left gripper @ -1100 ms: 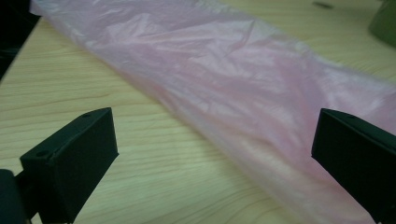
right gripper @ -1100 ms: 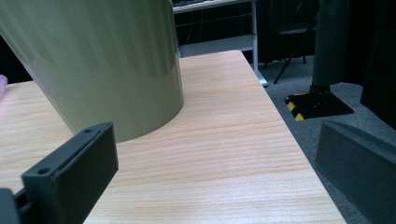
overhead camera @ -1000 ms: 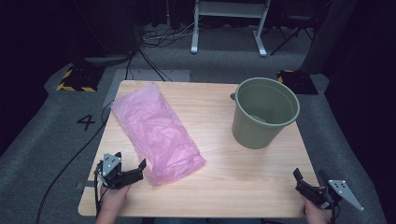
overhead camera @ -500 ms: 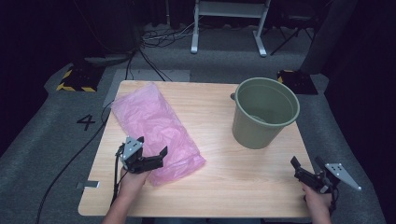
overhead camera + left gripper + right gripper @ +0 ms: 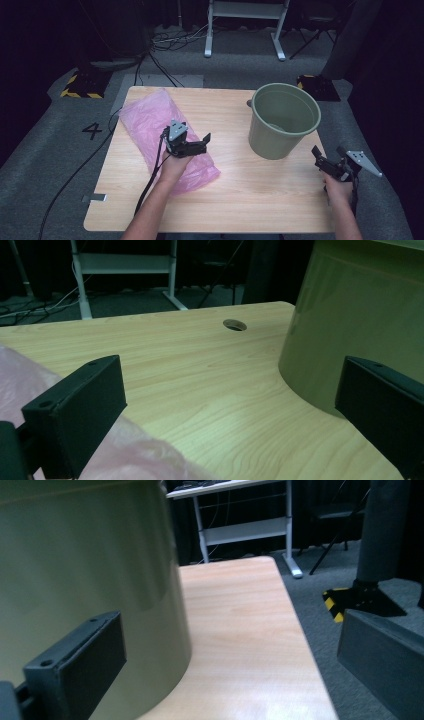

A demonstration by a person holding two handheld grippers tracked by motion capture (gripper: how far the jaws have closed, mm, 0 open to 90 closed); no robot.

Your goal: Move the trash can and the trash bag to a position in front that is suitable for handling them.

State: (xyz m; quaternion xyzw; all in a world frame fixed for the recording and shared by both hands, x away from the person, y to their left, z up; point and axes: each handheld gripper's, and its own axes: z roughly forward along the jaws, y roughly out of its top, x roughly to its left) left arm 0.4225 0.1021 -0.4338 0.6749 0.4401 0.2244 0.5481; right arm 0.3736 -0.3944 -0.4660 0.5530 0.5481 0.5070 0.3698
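Pink bag (image 5: 150,125) lies under left gripper (image 5: 202,142), fingers wide apart, holding nothing.

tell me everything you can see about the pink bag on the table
The pink bag is thin, translucent, crinkled plastic, lying flat and empty-looking on the left half of the wooden table. It runs diagonally from the far left corner toward the middle of the near side, where it ends in a rumpled edge. The left gripper, jaws open, hovers over its near part, with the hand above the film. In the left gripper view its pale pink surface lies beneath the jaws. It lies apart from the green bucket.
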